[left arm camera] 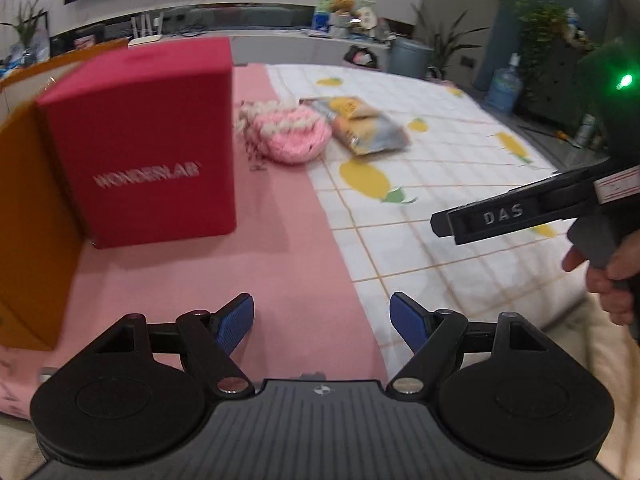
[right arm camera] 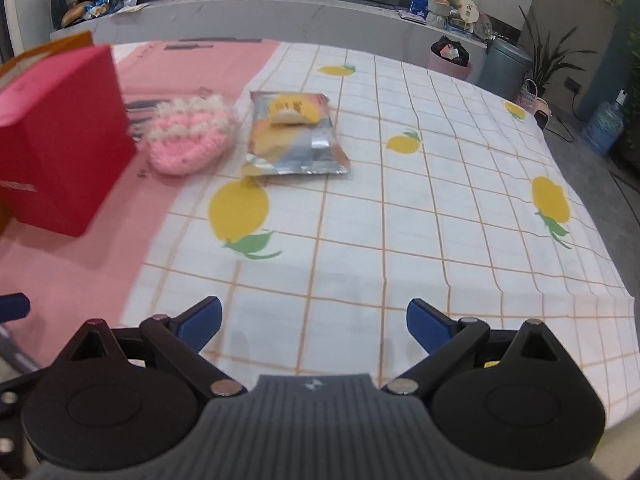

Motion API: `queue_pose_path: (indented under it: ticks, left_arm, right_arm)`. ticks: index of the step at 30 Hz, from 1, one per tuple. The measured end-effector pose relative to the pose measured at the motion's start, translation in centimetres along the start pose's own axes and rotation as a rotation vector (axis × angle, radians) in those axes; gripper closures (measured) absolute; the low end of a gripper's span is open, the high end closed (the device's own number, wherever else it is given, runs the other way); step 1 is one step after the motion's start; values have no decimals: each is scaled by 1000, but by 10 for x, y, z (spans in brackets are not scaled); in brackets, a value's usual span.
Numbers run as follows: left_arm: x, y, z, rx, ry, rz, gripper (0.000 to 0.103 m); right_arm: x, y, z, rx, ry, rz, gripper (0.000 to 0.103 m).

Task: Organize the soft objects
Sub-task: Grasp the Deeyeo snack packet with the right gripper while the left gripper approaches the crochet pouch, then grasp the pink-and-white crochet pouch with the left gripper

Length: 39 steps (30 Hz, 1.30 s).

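On the table, covered half by a pink cloth point(left arm camera: 304, 256) and half by a white lemon-print cloth point(right arm camera: 440, 216), lie the two soft items of the task. The pink knitted piece point(right arm camera: 188, 140), trimmed with fluffy white, rests on the pink cloth close to the seam where the two cloths meet. Just beside it, on the lemon-print side, lies the foil snack packet point(right arm camera: 294, 138), flat, its printed face up. In the left wrist view the same pair appears blurred, the knitted piece point(left arm camera: 286, 134) left of the packet point(left arm camera: 362, 126); whether the two touch I cannot tell.

A red box point(left arm camera: 140, 140), upright and lettered in white, stands on the pink cloth to the left of the knitted piece and apart from it. An orange box point(left arm camera: 28, 232) stands against its left side, reaching nearer to me.

My left gripper point(left arm camera: 322, 322) hovers above the near part of the pink cloth with its blue-padded fingers point(left arm camera: 236, 322) spread wide and nothing between them. My right gripper point(right arm camera: 314, 322) hovers above the lemon-print cloth, likewise spread wide and empty, its fingers point(right arm camera: 200, 322) aimed toward the packet, which lies well ahead. In the left wrist view the right gripper point(left arm camera: 500, 214) shows from the side at the right edge, held in my right hand point(left arm camera: 612, 280).
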<state>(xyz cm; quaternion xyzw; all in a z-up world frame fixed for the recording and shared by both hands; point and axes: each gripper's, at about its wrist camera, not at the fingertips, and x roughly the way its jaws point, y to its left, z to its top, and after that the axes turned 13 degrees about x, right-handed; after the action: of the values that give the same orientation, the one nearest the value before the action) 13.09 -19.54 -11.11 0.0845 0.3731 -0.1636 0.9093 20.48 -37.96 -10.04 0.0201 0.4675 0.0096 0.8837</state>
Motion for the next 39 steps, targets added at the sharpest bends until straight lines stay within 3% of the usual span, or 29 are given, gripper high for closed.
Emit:
queue_pose_path:
  ticks: [3,7,10,13,19,26,28,30,37,39]
  left_arm:
    - [7,-16,0,35,-74,90,11]
    - [24,-30,7,63,-99,171,2]
    - [32,-33,7,33,-136,200,0]
    - [34,-37,6,22,-161,225,0]
    - [33,-39,5,20,-172,229,0]
    - [31,-40,5,24,-173,223,0]
    - [32,-40,6,27,-174,220,0]
    - [32,-40,6,27,-170,220,0]
    - [42,-48,25,37,-124,208,0]
    - [44,-50,34,-1,-122,207,0]
  right_arm:
    - [18,-8,2,1,-5,53,6]
    - [38,-12,10,-12,-38,121,3]
    - [50,-16,21,8,-66,193,3]
    - [63,-13,37,-7,-89,209,3]
    - [83,-5,71,34,-119,298,3]
    - [106,21,95,-74,-103,259,4]
    - [109,23,95,-87,-113,273,20]
    - [107,21,93,-109,-134,271,26]
    - [77,-16,67,-152,-53,270,27]
    - [67,-35,58,-148,-29,256,27]
